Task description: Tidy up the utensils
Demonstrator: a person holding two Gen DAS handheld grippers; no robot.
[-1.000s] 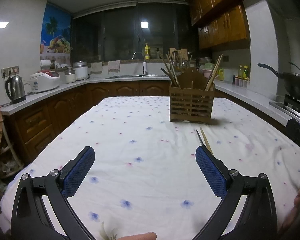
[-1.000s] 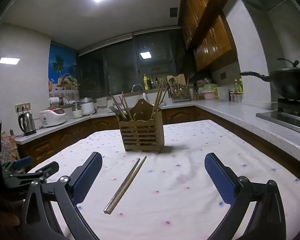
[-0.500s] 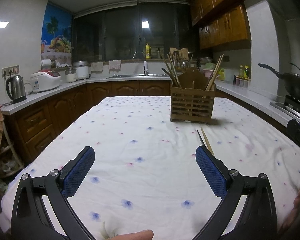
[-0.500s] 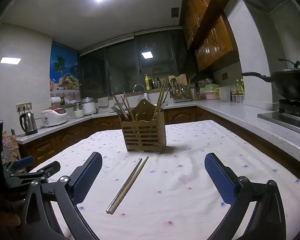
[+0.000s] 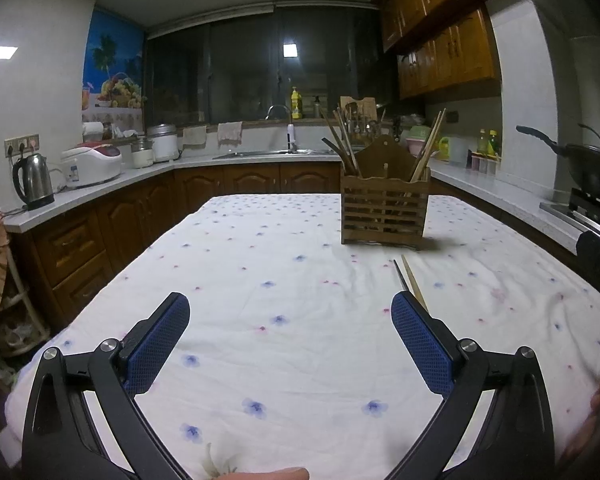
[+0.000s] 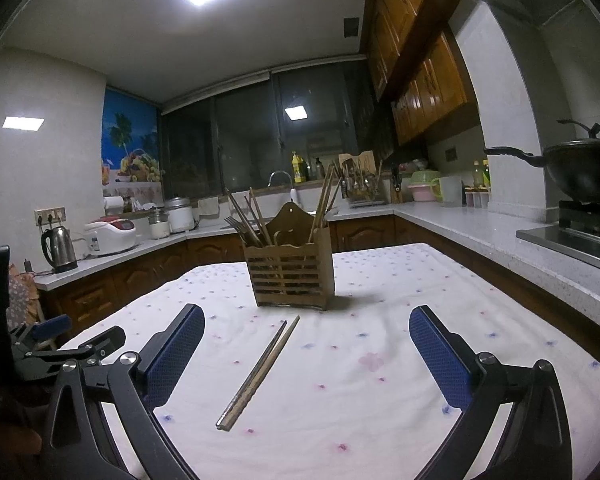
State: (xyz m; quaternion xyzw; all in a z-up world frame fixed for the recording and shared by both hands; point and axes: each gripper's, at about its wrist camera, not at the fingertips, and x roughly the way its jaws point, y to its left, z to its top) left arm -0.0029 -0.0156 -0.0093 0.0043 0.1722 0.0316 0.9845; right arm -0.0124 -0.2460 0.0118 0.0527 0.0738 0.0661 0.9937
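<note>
Both grippers, left (image 5: 288,344) and right (image 6: 306,352), gape wide over the tablecloth (image 6: 380,320), chopsticks (image 6: 260,372) lying loose before the holder (image 6: 290,276).

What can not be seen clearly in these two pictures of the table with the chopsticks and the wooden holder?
- Loose chopsticks: in the left wrist view, their near ends are hidden behind the left gripper.
- Wooden holder: the slats hide how its inside is divided, and the lower ends of the utensils.
- Left gripper in the right wrist view: cut off by the left edge.
- Small bottles on the counter: too small to identify.
</note>
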